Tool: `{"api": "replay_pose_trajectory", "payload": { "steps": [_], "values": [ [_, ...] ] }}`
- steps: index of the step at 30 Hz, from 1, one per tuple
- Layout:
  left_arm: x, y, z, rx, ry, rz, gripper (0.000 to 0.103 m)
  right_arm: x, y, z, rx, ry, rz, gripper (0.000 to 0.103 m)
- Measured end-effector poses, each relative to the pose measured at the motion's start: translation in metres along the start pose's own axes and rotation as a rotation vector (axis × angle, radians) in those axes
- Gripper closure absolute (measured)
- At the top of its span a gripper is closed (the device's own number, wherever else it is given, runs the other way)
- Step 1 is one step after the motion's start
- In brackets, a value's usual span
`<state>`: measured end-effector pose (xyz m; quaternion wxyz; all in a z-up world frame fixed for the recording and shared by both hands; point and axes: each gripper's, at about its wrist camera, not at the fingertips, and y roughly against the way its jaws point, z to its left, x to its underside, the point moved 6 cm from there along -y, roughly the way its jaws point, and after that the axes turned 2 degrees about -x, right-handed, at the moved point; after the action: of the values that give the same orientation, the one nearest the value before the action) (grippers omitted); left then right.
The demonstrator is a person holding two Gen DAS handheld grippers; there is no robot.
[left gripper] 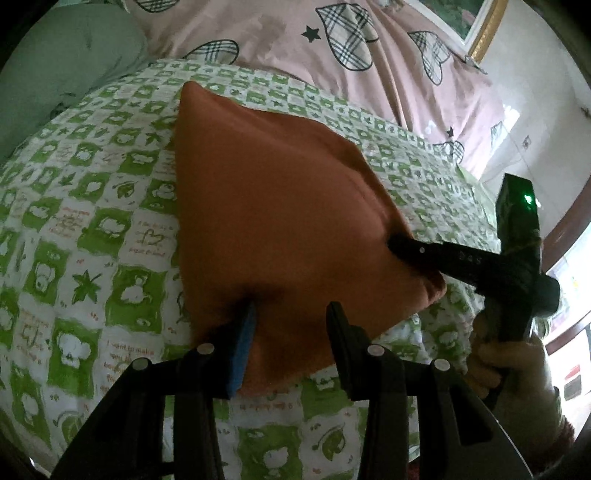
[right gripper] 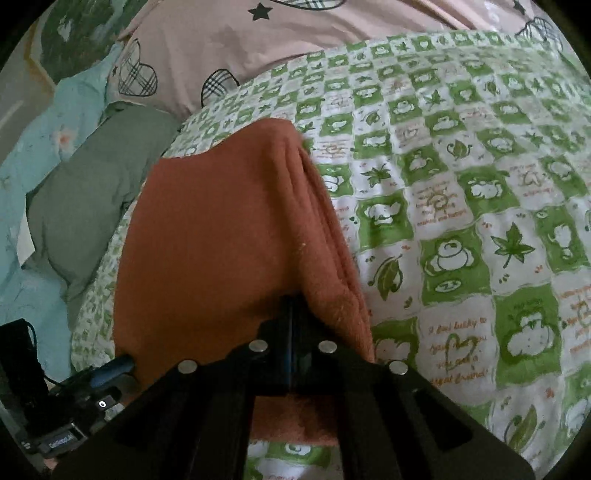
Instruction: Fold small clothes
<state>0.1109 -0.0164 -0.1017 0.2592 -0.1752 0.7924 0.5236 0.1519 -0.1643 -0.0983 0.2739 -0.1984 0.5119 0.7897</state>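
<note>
A folded rust-orange garment (left gripper: 273, 206) lies on a green-and-white checked bedsheet (left gripper: 92, 236). My left gripper (left gripper: 291, 314) is open at the garment's near edge, its fingers apart over the cloth. My right gripper (right gripper: 293, 306) is shut on the garment's near right edge (right gripper: 325, 295), where several folded layers meet. In the left wrist view the right gripper (left gripper: 399, 245) comes in from the right and pinches the garment's right corner. The garment (right gripper: 221, 240) fills the middle of the right wrist view.
A pink quilt with plaid hearts (left gripper: 332, 44) lies behind the sheet. A grey-green cloth (right gripper: 85, 192) and a light blue floral fabric (right gripper: 37, 147) lie at the left. A gold picture frame (left gripper: 487, 26) hangs on the wall at the right.
</note>
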Motion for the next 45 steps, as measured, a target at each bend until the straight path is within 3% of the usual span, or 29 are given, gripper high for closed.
{"api": "replay_pose_trajectory", "payload": {
  "steps": [5,7,9,16,17,19,20,22,32,37,42,45],
  "values": [
    [0.006,0.014,-0.003,-0.026,0.011,-0.036,0.05,0.011,0.02,0.001,0.004,-0.012,-0.011,0.099],
    [0.007,0.019,-0.003,-0.047,0.004,-0.047,0.039,0.013,0.024,0.002,0.014,-0.014,-0.02,0.099],
    [0.009,0.025,-0.001,-0.081,0.004,-0.058,0.033,0.017,0.032,0.004,0.021,-0.007,-0.029,0.099],
    [0.019,0.051,0.022,-0.17,0.05,-0.081,0.032,0.032,0.046,0.014,0.002,0.024,-0.032,0.096],
    [0.021,0.055,0.026,-0.198,0.047,-0.083,0.031,0.036,0.048,0.015,0.003,0.03,-0.033,0.093],
    [0.025,0.062,0.032,-0.252,0.042,-0.086,0.023,0.043,0.052,0.017,0.01,0.044,-0.037,0.067],
    [0.028,0.068,0.036,-0.274,0.042,-0.096,0.022,0.046,0.057,0.019,0.016,0.056,-0.049,0.04],
    [0.032,0.075,0.042,-0.302,0.037,-0.099,0.02,0.051,0.068,0.023,0.033,0.093,-0.088,0.028],
    [0.046,0.073,0.047,-0.442,-0.035,-0.05,0.017,0.072,0.076,0.029,0.068,0.165,-0.05,0.027],
    [0.05,0.073,0.047,-0.516,-0.076,-0.031,0.017,0.079,0.081,0.03,0.073,0.187,-0.043,0.02],
    [0.043,0.087,0.047,-0.575,-0.096,-0.071,0.017,0.086,0.083,0.036,0.064,0.225,-0.011,0.018],
    [0.031,0.098,0.045,-0.652,-0.133,-0.109,0.017,0.084,0.087,0.043,0.062,0.264,-0.002,0.018]
  ]
}}
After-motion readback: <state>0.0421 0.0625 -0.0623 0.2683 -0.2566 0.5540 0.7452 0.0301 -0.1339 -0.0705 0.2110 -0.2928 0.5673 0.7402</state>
